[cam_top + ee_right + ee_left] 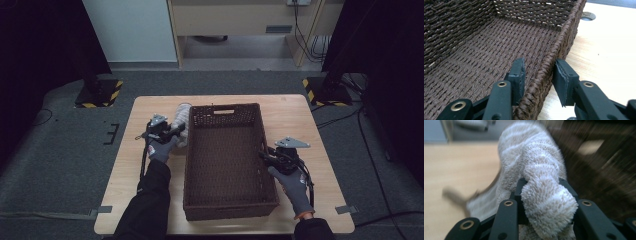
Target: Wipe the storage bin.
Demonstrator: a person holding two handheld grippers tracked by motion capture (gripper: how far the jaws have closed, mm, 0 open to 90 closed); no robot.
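High view: my left gripper sits near the table's left edge, just beside the far left corner of the basket, and it is pinching a rolled towel. In the left gripper view that towel is thick, fluffy terry, pale grey with faint lighter stripes, its nap standing up in tiny tufts; one bunched, rounded fold bulges between my two black jaws, which press into it from both sides. The rest of the roll stretches away from me, lying on the smooth light wood with the dark weave of the basket beside it.

My right gripper is at the basket's right long wall, toward the table's right edge. In the right gripper view my gripper straddles the braided rim: one flat rubbery pad hangs inside, close against the weave, the other stands outside with a gap, so the jaws are spread rather than clamped. The basket is rectangular, of dark brown twisted cord in tight rows.
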